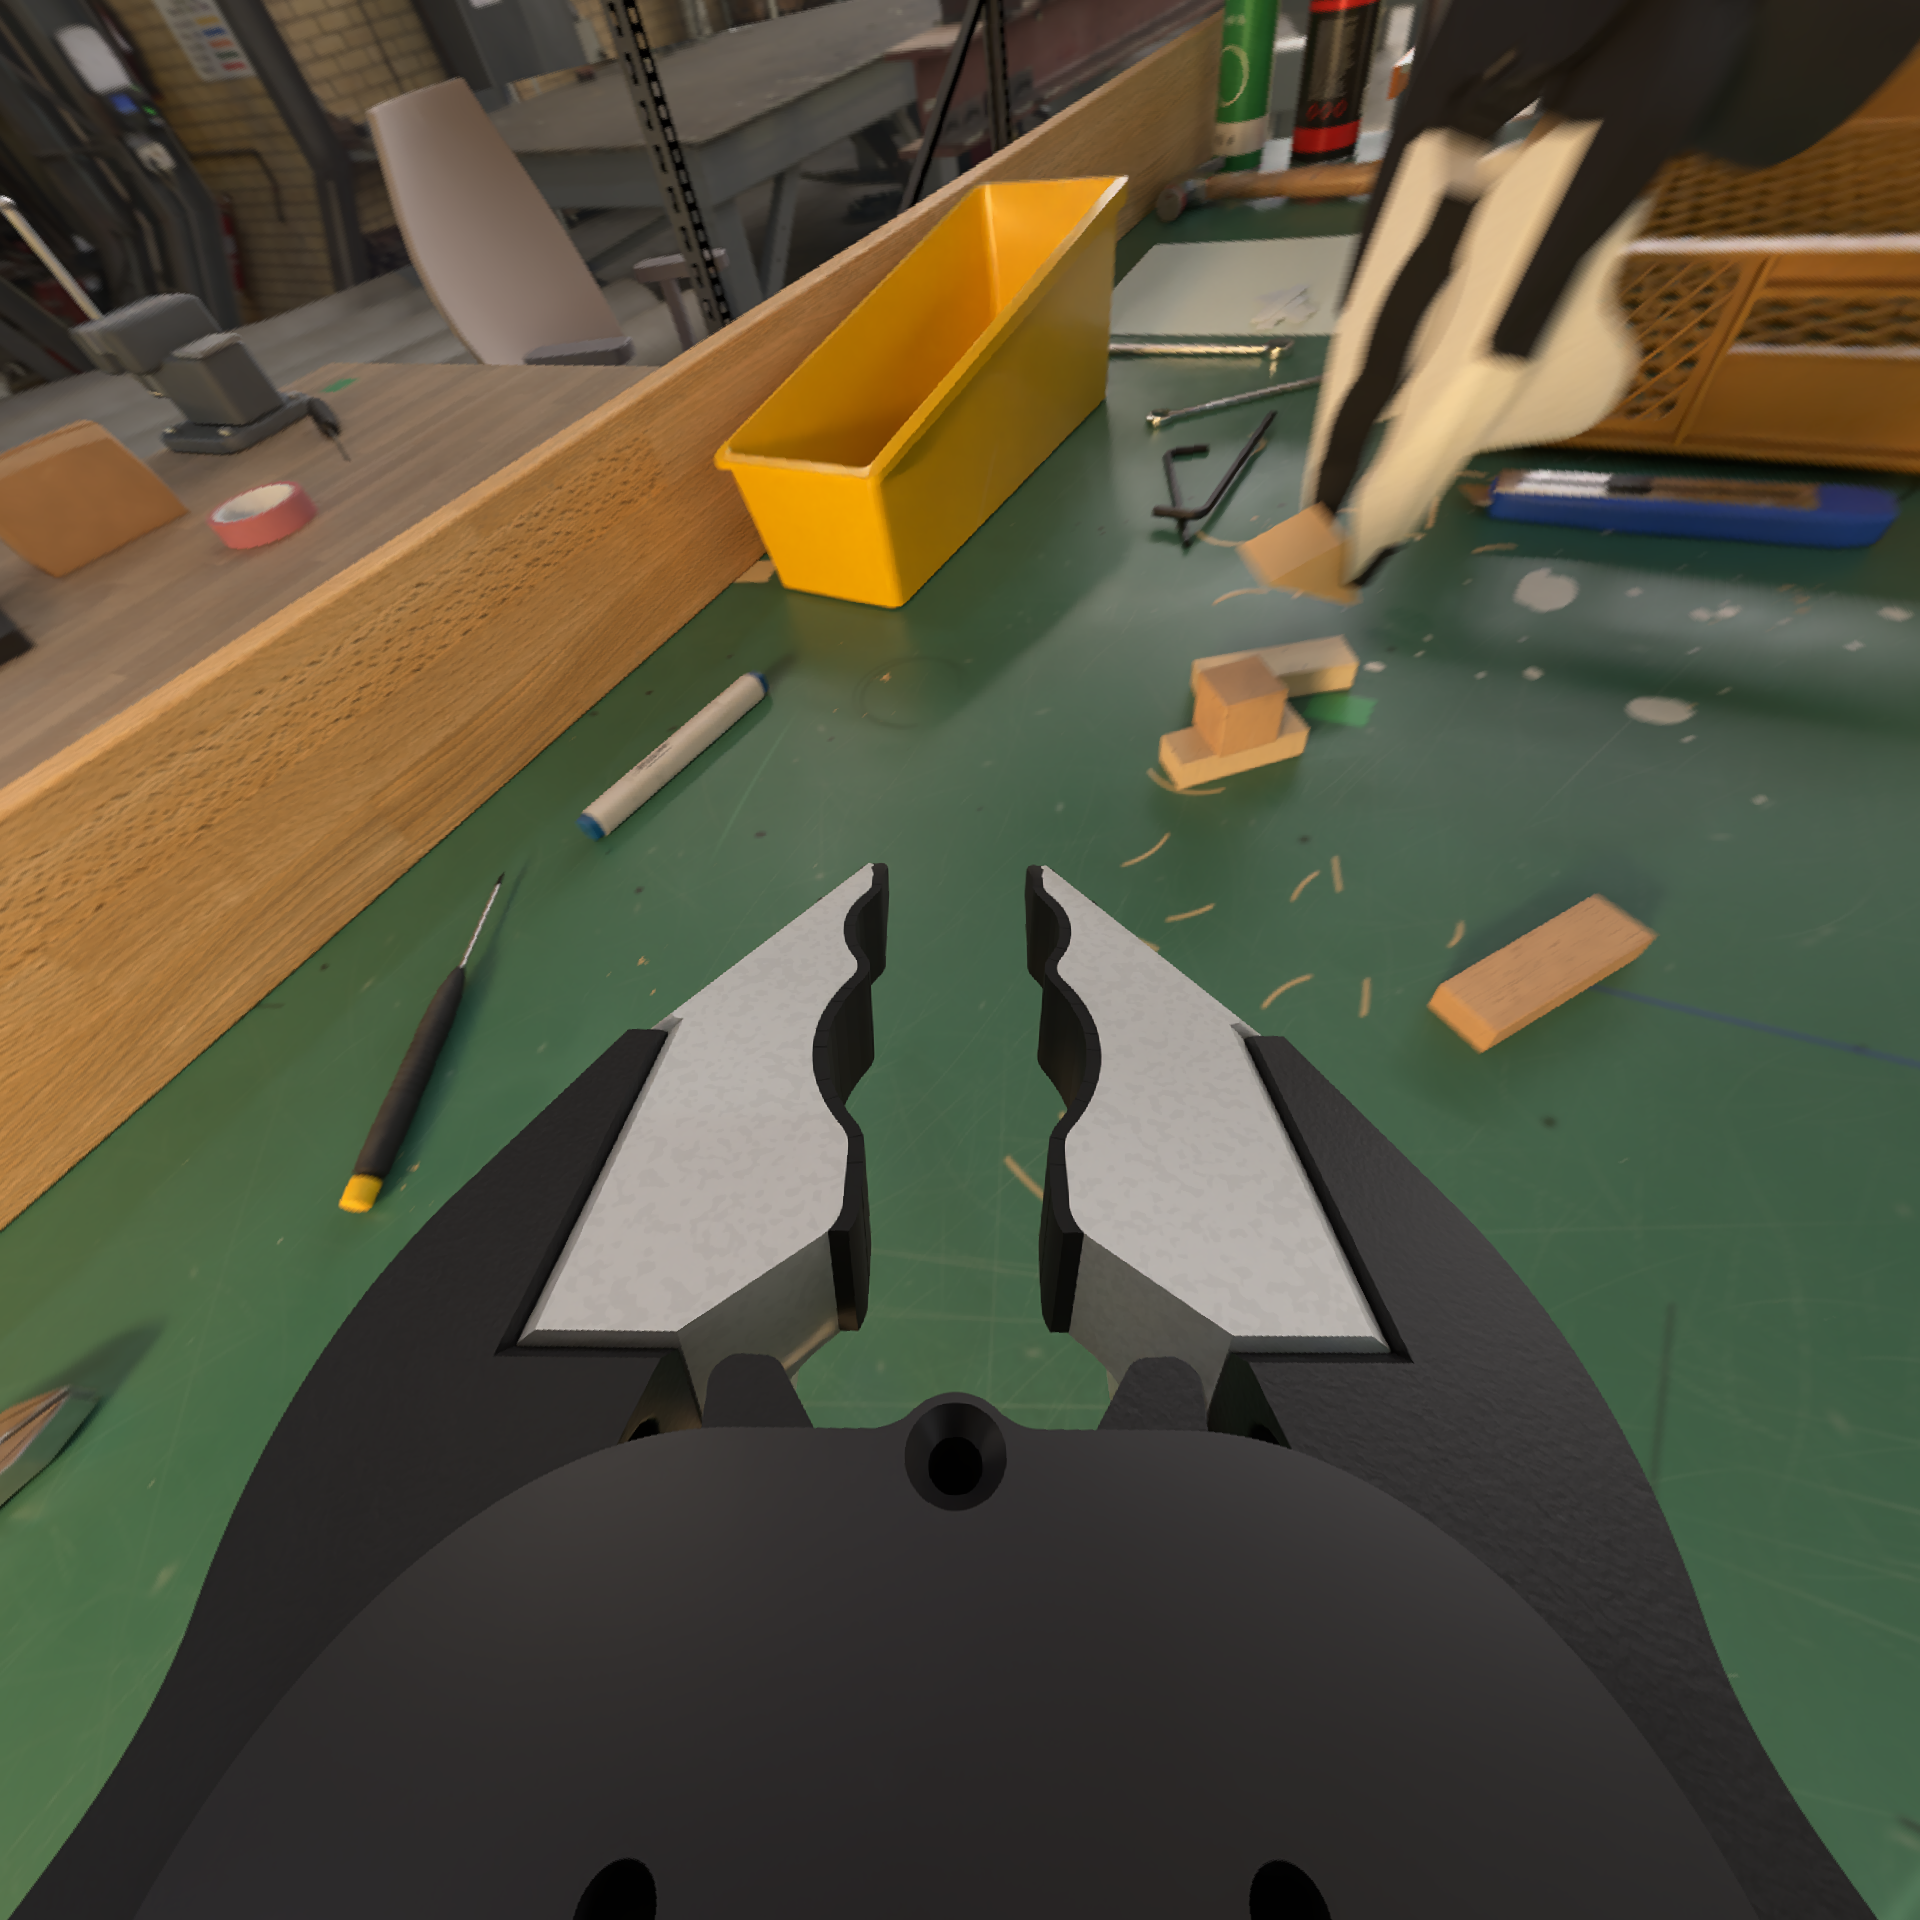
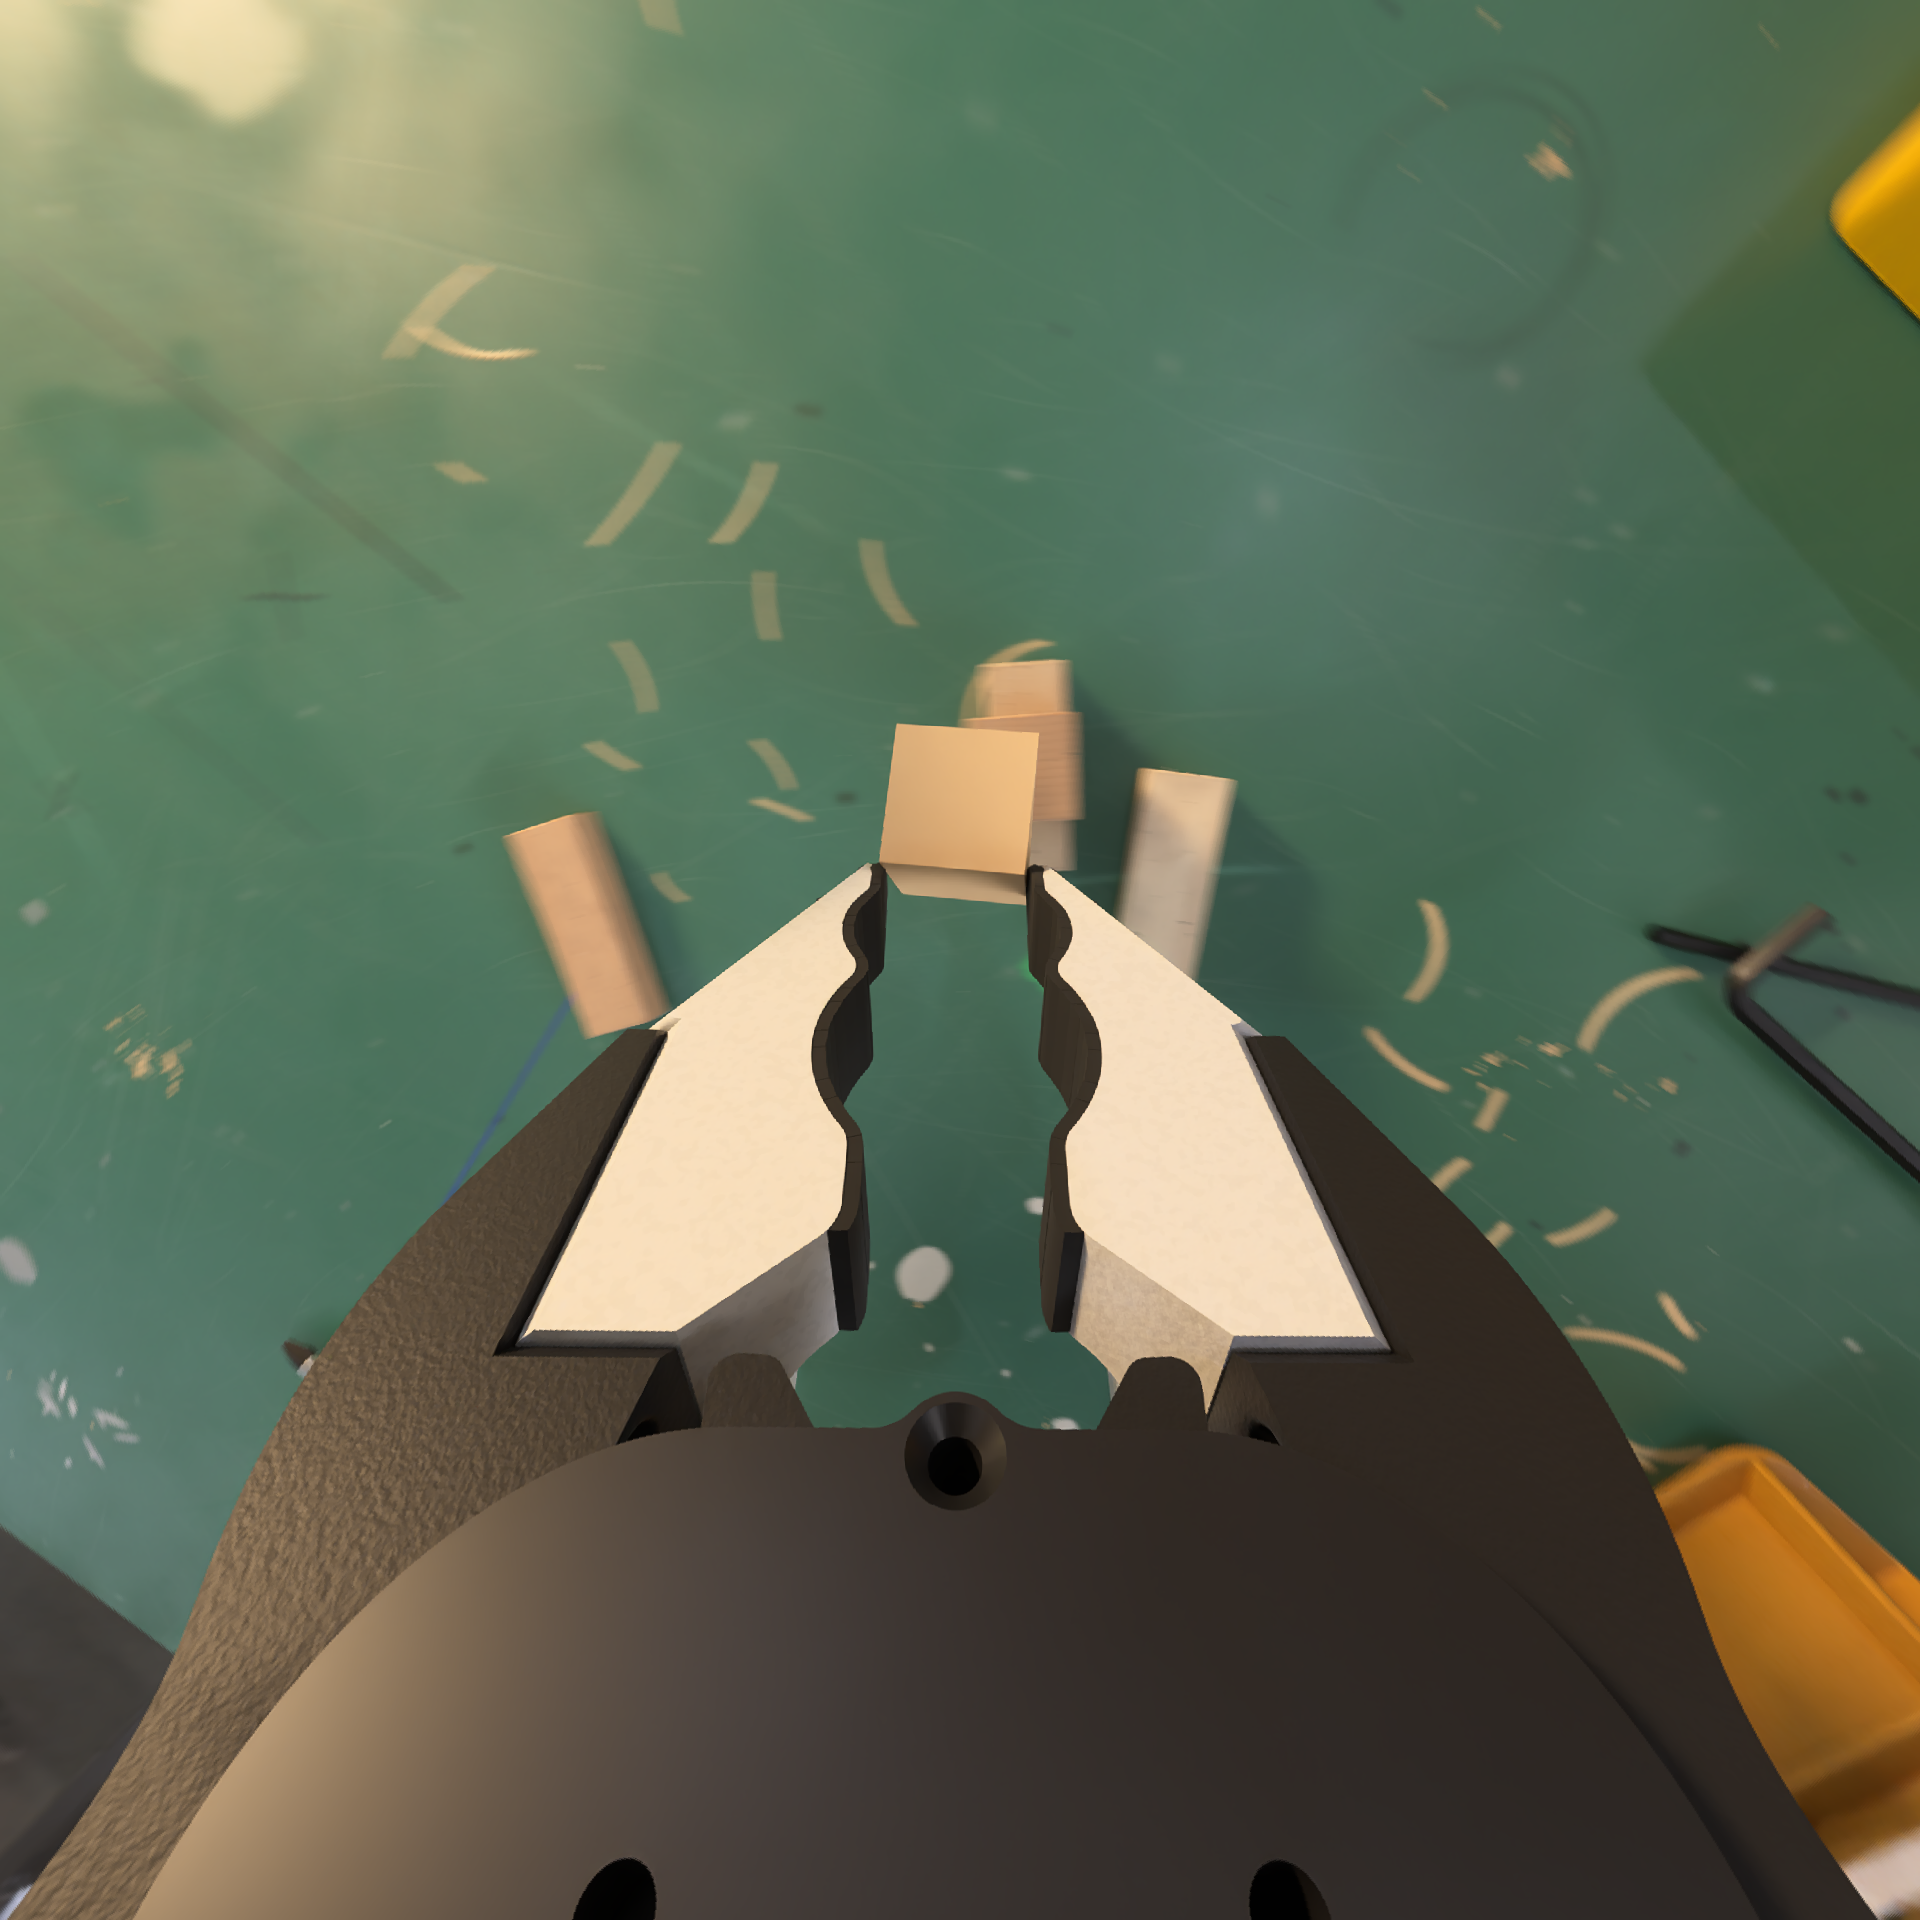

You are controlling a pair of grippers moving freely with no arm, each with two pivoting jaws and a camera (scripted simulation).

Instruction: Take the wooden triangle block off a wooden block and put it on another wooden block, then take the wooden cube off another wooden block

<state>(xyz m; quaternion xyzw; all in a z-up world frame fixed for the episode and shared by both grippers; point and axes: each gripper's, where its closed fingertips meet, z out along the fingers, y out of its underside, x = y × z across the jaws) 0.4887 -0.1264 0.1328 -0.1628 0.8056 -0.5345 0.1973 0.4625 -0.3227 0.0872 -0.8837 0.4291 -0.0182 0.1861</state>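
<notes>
My right gripper (image 2: 956, 878) is shut on the wooden triangle block (image 2: 958, 805), which it holds at its fingertips above the green mat. In the left wrist view this gripper (image 1: 1340, 540) is blurred at the upper right, with the triangle block (image 1: 1294, 556) in it. Just below it, the wooden cube (image 1: 1236, 701) sits on a flat wooden block (image 1: 1195, 758), with a second flat block (image 1: 1314, 660) behind. A third flat block (image 1: 1538, 971) lies apart to the right. My left gripper (image 1: 956, 878) is open and empty, low over the mat.
A yellow bin (image 1: 935, 395) stands against a long wooden beam (image 1: 416, 665) on the left. A marker (image 1: 675, 753) and a small screwdriver (image 1: 416, 1049) lie near the beam. Hex keys (image 1: 1205, 478), a blue knife (image 1: 1683, 509) and an orange crate (image 1: 1787, 343) are at the back right.
</notes>
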